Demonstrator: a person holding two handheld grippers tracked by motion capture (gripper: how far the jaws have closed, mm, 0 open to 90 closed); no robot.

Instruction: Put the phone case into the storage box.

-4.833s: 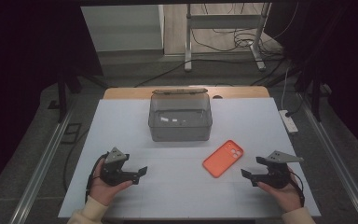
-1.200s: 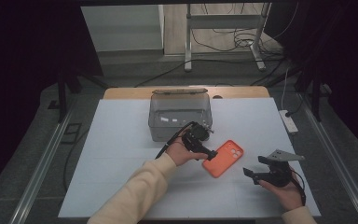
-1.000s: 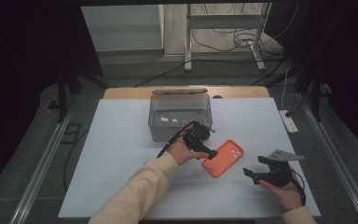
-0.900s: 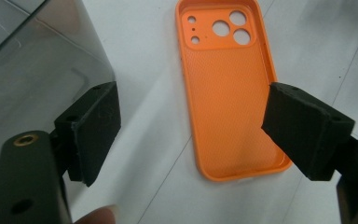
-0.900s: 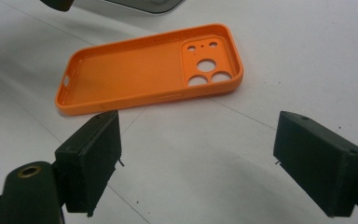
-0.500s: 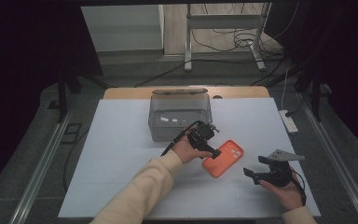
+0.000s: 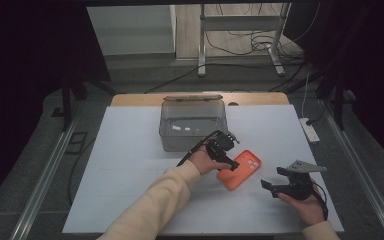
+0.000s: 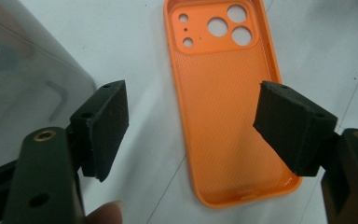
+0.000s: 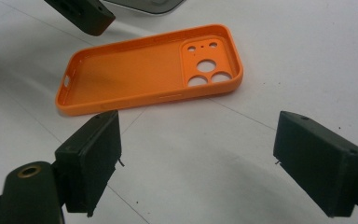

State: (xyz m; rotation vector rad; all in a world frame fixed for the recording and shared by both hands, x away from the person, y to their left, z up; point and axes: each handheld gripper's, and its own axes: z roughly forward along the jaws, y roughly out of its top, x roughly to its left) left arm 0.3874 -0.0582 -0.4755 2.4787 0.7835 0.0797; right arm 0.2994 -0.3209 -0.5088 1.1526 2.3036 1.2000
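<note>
We note an orange rubbery phone case (image 8: pixel 228 107), pebbled inside, camera holes cut, lying hollow-up on the white table sheet (image 7: pixel 130 150) beside a clear plastic box (image 7: pixel 192 125). Left gripper (image 8: pixel 191 121) straddles it, jaws closing, pads not touching. Right gripper (image 9: pixel 196 158) gapes empty.

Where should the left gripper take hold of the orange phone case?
Across the long side walls of the phone case, coming from above. It lies flat, hollow side up, so only those thin raised rims offer a grip. The left gripper already straddles it, jaws open.
</note>
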